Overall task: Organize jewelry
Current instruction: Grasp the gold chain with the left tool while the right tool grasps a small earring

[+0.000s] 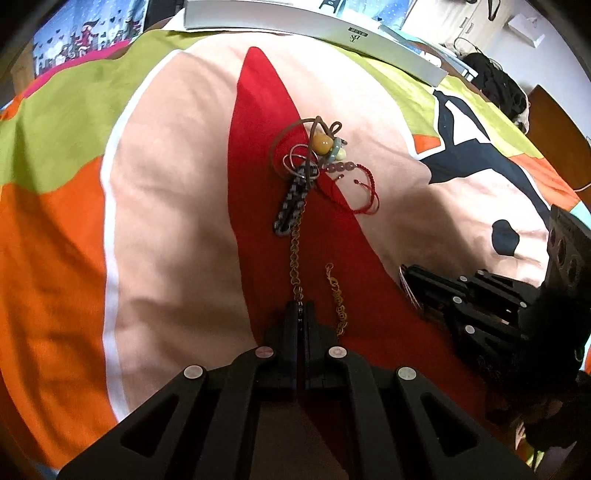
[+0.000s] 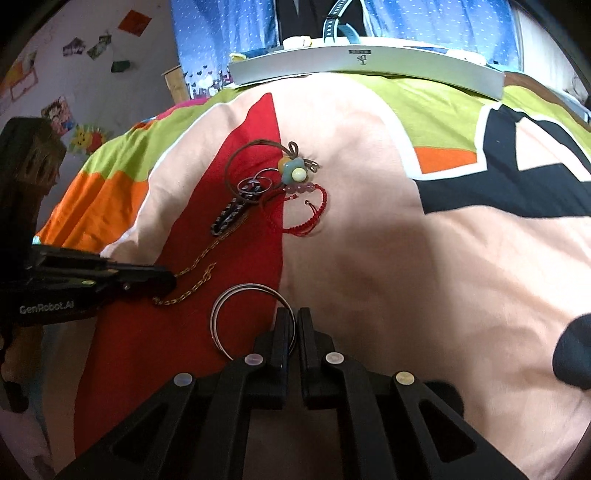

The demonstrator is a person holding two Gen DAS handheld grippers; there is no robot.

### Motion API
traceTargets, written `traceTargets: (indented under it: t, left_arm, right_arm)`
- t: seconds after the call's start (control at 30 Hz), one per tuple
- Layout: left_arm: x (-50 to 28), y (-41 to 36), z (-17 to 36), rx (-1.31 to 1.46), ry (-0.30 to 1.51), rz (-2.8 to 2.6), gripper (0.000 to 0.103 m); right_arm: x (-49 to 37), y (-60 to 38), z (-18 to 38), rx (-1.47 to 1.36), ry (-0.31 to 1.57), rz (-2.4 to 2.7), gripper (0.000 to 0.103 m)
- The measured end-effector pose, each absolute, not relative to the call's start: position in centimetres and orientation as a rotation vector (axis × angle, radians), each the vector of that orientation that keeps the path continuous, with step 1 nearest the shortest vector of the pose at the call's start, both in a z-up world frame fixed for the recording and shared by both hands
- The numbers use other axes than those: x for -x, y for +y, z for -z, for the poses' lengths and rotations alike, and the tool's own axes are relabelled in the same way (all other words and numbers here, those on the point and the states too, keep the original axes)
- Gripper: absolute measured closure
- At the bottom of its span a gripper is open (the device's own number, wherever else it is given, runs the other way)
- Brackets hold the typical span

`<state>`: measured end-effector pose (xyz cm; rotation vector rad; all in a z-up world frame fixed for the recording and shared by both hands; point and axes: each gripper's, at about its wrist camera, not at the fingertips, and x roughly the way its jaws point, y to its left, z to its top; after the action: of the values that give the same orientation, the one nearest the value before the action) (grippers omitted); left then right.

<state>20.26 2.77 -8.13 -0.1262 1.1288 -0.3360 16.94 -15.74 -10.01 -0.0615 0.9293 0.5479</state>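
On a colourful bedspread [image 1: 177,184] lies a jewelry pile: a brown cord with a yellow bead [image 1: 321,142], a checkered bracelet [image 1: 293,199] and a red braided bracelet [image 1: 354,192] with pink beads. My left gripper [image 1: 300,303] is shut on a gold chain [image 1: 295,251] that runs back into the pile; its loose end [image 1: 338,295] lies beside the fingers. My right gripper [image 2: 293,312] is shut on thin silver bangles [image 2: 221,314] resting on the red patch. The left gripper [image 2: 171,278] and the chain [image 2: 195,266] show at the left of the right wrist view, the right gripper [image 1: 413,284] at the right of the left one.
A long silver box [image 2: 369,64] lies across the far edge of the bed, also visible as the silver box [image 1: 314,26] in the left wrist view. A flower-shaped bead [image 2: 293,171] tops the pile. Pictures hang on the wall [image 2: 92,48] to the left.
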Motion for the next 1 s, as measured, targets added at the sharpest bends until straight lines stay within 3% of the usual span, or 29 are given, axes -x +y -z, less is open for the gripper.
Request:
traceTargets:
  t: [0.4,1.0]
  left_arm:
    - [-16.6,3.2,6.3,0.207,1.067,0.279,0.102]
    - [-17.8,3.7,8.0,0.206,1.175,0.295,0.101]
  right_arm:
    - [-15.0,-16.2,9.4,-0.003,0.909,-0.545,0.098]
    - [-15.1,-16.5,9.7,-0.012,0.924,-0.547,0.098]
